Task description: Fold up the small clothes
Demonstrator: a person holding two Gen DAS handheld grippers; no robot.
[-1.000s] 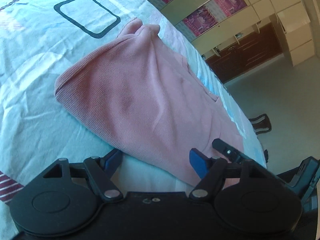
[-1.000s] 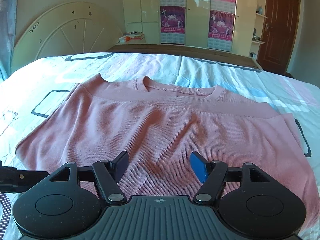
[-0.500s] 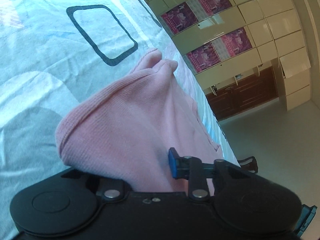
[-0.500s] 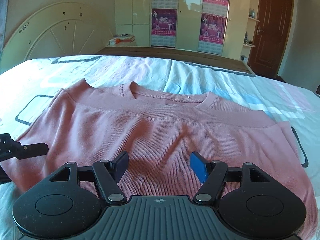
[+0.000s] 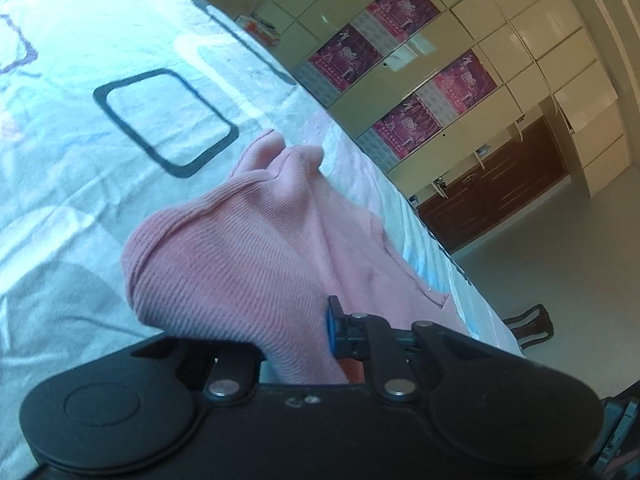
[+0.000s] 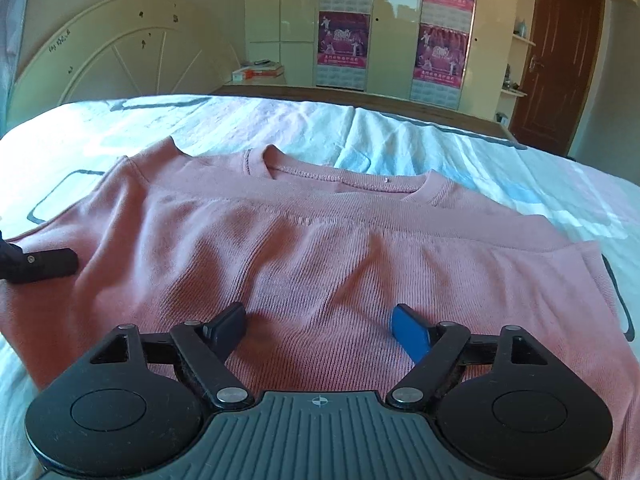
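A pink ribbed knit top [image 6: 320, 248] lies on the bed, folded across, neckline toward the far side. My left gripper [image 5: 296, 344] is shut on the top's left edge [image 5: 240, 280], the cloth bunched between its jaws and lifted a little. One left finger shows in the right wrist view [image 6: 44, 266] at the top's left side. My right gripper [image 6: 320, 328] is open and empty, its fingers resting just over the near part of the top.
The bed sheet [image 6: 500, 168] is pale blue-white with dark rounded-square prints [image 5: 164, 120]. A cream headboard [image 6: 112, 60] stands at the left. Wardrobes with pink posters [image 6: 444, 48] and a brown door [image 6: 556, 60] are beyond the bed.
My left gripper closed on the top's left edge and raised it, bunching the cloth. The right gripper edged forward over the top and stayed open.
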